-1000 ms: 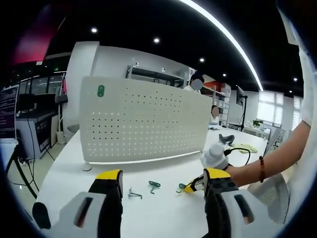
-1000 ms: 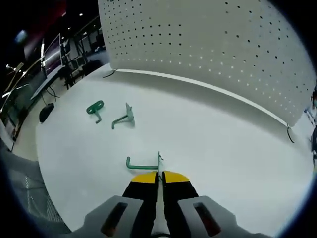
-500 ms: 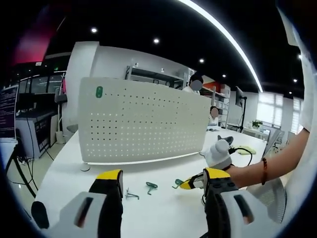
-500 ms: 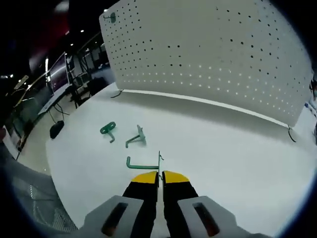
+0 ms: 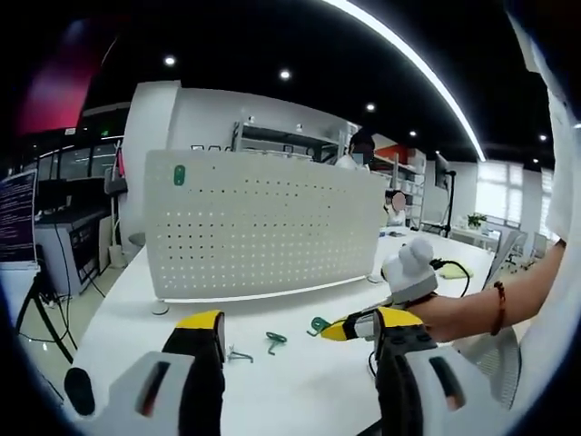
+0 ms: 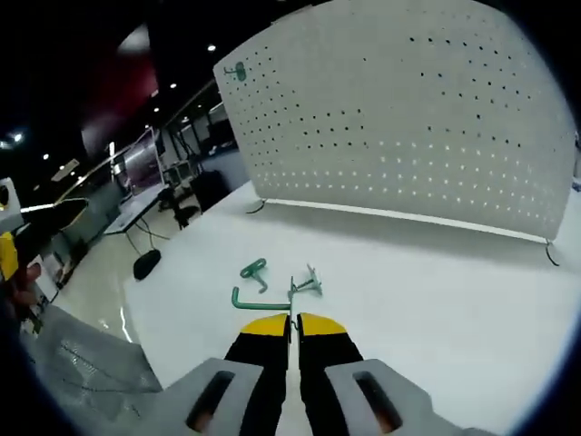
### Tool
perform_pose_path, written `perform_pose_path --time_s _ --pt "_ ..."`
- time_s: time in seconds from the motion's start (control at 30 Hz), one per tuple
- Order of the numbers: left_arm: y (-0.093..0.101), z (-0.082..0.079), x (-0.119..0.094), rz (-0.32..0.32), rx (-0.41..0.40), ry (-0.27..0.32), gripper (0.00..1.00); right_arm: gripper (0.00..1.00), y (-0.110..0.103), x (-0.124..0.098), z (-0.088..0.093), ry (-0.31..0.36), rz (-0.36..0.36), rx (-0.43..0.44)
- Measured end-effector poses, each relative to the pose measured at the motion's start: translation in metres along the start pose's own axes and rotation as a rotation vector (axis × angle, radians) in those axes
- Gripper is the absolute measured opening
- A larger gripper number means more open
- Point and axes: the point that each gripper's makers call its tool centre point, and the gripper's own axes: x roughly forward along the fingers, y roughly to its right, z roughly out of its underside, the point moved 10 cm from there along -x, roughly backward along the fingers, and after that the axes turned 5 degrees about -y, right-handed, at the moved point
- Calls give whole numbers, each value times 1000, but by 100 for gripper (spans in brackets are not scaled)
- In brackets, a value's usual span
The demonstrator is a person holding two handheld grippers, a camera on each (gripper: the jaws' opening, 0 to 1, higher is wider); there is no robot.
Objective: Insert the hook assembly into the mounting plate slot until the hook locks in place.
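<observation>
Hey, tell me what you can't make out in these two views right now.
- Held hook, right gripper view: the part clamped in the right gripper is hidden by its jaws.
- Two loose hooks on the table, left gripper view: too small to tell their shape.
- Pegboard, right gripper view: its right end is cut off by the edge.
- Green piece on the pegboard: too small to identify.

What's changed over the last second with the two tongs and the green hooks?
The right tongs, shut on a green hook, have lifted it off the white table and carried it up toward the pegboard; in the left gripper view they sit higher now. The left tongs stay open and idle. Two loose hooks remain on the table, and one stays hung on the pegboard.
</observation>
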Motion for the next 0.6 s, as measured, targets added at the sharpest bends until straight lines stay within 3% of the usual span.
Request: perform_pose_path --time_s 0.4,0.6 --pt "16 0 7 11 -10 -7 65 2 -27 -27 -20 117 -91 -30" --pt "25 -2 15 36 -7 -7 65 2 -33 -40 -29 212 -134 -61"
